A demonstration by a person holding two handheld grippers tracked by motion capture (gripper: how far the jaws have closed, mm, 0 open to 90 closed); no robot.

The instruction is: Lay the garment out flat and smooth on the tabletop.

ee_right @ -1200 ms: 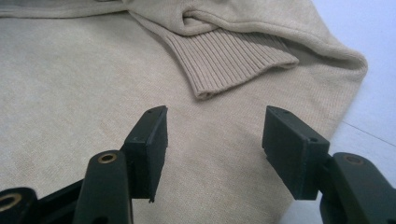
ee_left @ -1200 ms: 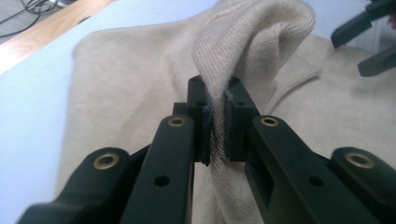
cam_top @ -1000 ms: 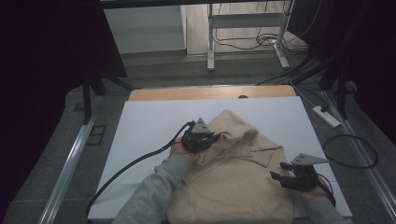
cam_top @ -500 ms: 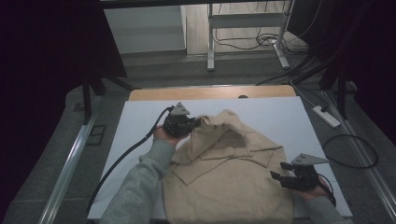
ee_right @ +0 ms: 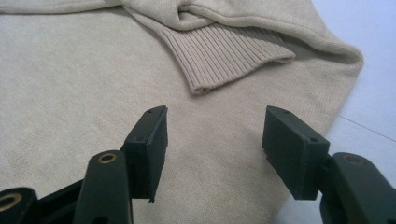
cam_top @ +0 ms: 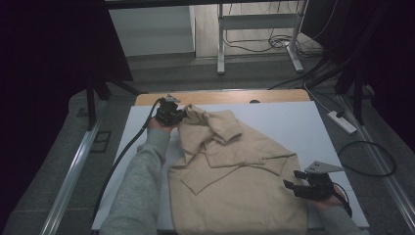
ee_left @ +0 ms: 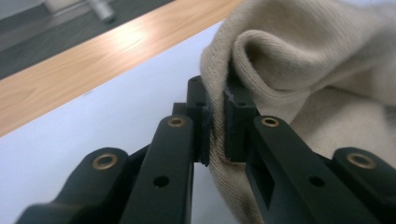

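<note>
Left gripper (cam_top: 172,113): your jaws clench the sweater (cam_top: 235,186) edge at its far left corner.
Right gripper (cam_top: 304,187): your jaws gape, released, at the sweater's near right side.

So from my seat the sweater (cam_top: 235,181) lies spread across the worktop (cam_top: 303,122), running from the near edge up toward the far left. My left tongs (cam_top: 178,117) sit at its far left corner, clamped onto the fabric there. My right tongs (cam_top: 292,187) hang just at its near right edge, right beside the sleeve cuff (ee_right: 229,56) folded over the body.
</note>
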